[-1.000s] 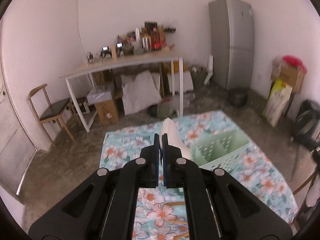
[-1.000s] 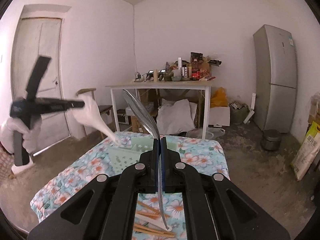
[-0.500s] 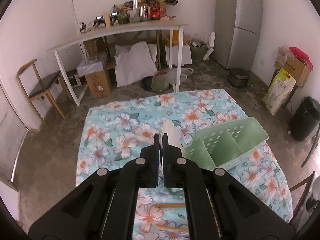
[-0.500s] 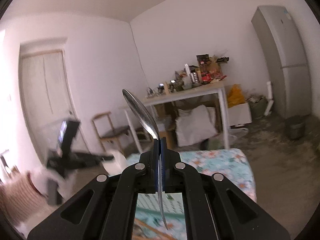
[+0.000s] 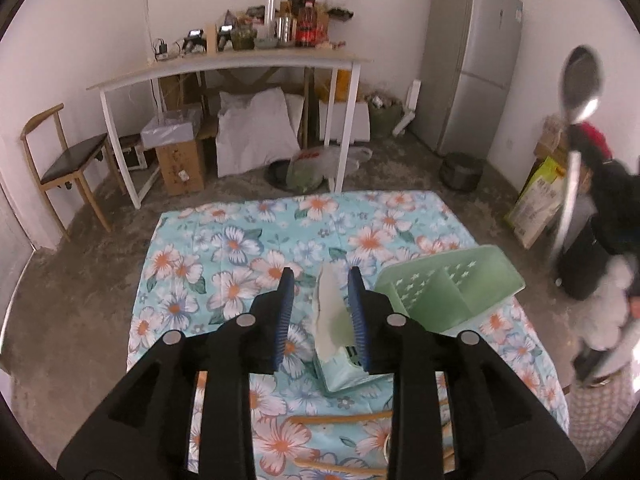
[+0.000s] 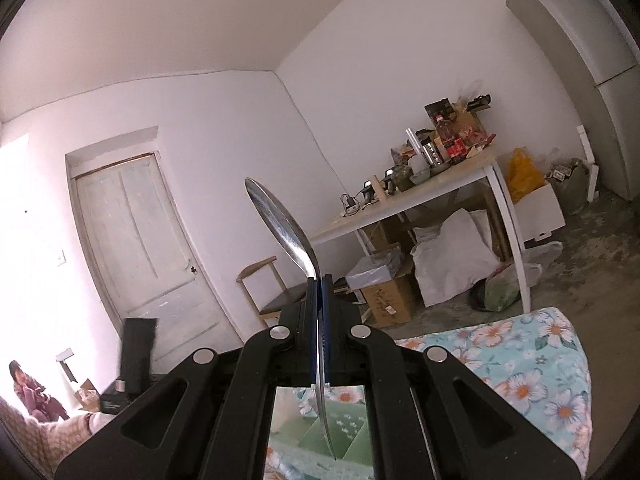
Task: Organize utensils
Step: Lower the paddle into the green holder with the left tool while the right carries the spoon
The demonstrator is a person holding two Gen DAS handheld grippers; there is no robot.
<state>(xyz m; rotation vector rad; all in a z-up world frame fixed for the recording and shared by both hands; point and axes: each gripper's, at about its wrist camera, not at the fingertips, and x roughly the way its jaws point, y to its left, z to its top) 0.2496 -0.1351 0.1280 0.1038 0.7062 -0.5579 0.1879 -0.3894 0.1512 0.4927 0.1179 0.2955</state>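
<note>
**White spoon let go over the green caddy**

A white spoon (image 5: pixel 329 312) stands between the left gripper (image 5: pixel 320 312) jaws, which have just been opening, pads apart from it; its lower end dips into the green caddy (image 5: pixel 448 296) directly below and ahead. The right gripper (image 6: pixel 319 320) is clamped on a metal spoon (image 6: pixel 280 220), bowl pointing up and forward, caddy beneath it.

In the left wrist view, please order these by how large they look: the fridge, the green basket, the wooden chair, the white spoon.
1. fridge, though it stands far away
2. green basket
3. wooden chair, close to the basket in apparent size, so this order is unsure
4. white spoon, smallest, although nearest the camera
</note>
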